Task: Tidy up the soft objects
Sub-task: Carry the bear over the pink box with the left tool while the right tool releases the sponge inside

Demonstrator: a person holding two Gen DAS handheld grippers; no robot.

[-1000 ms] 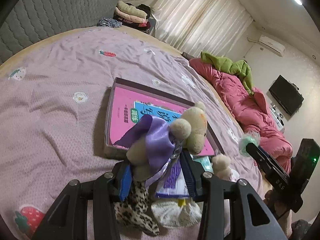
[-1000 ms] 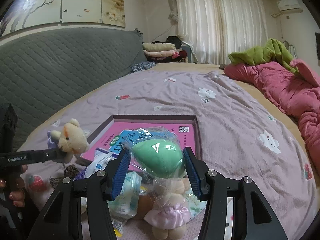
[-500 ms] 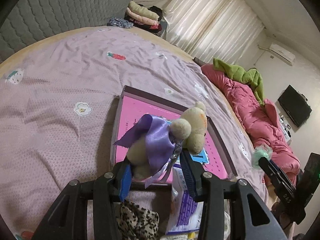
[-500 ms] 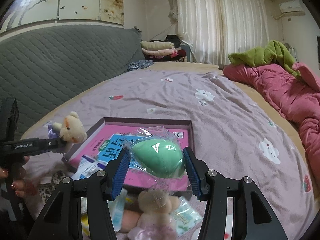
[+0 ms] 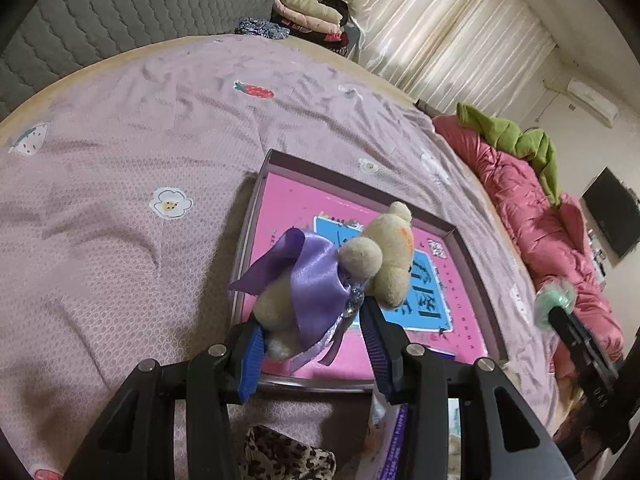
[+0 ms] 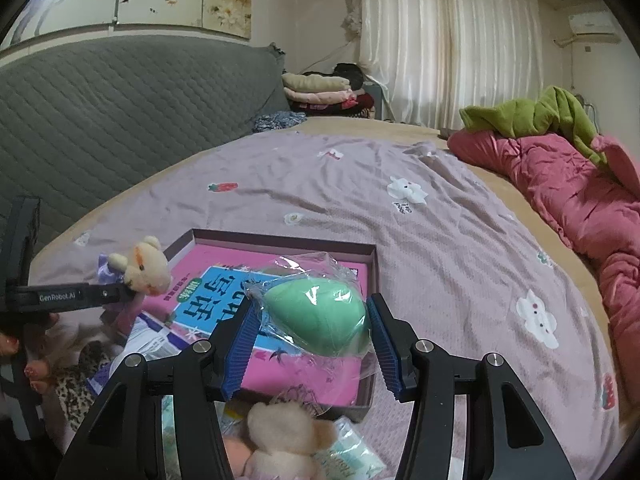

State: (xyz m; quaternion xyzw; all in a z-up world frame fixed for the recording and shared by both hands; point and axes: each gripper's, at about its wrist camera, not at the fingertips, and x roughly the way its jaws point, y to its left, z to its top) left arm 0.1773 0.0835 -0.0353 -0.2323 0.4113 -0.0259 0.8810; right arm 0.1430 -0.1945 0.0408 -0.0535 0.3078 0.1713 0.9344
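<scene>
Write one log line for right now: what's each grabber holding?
left gripper: shut on teddy bear | right gripper: shut on green sponge in plastic wrap | both over pink-lined box on bed

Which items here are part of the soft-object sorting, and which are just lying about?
In the job:
teddy in purple dress, held by left gripper
wrapped green sponge, held by right gripper
open box

Lying about:
pink quilt
green blanket
folded clothes
</scene>
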